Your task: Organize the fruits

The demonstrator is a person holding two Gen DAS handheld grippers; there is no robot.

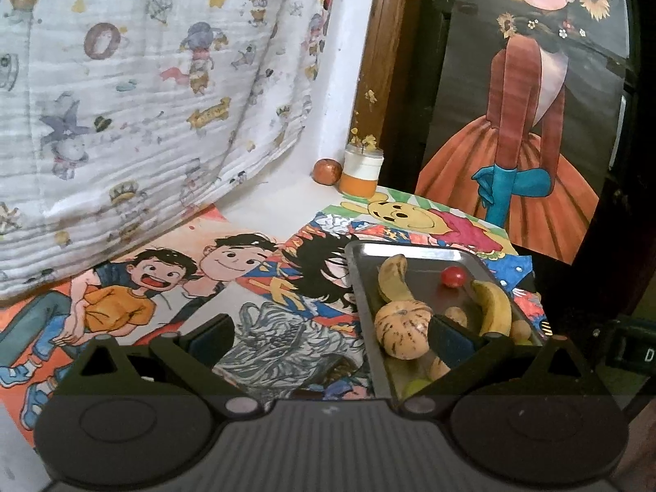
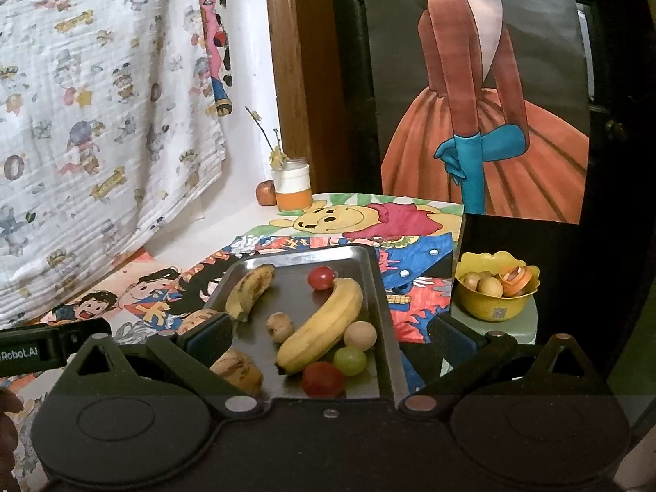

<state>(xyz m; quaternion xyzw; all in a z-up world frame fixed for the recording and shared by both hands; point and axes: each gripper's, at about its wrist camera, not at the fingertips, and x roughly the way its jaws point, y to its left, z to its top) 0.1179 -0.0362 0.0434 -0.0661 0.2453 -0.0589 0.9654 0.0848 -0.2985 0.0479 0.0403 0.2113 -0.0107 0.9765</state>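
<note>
A metal tray (image 2: 369,258) on the table holds fruit: a yellow banana (image 2: 324,324), a spotted banana (image 2: 250,287), two red cherry tomatoes (image 2: 320,278), a green grape (image 2: 349,361), small brown round fruits (image 2: 279,326) and striped tan melons (image 2: 238,369). The tray (image 1: 369,328) also shows in the left wrist view with a melon (image 1: 404,328) and bananas (image 1: 494,307). My left gripper (image 1: 332,336) is open and empty, its right finger over the tray. My right gripper (image 2: 336,336) is open and empty above the tray's near end.
A yellow bowl (image 2: 492,303) with small fruits and an orange piece stands on a pale stool right of the table. A jar with a flower sprig (image 2: 292,184) and a reddish fruit (image 2: 266,192) stand at the back by the wall. Cartoon posters cover the table; a cloth hangs left.
</note>
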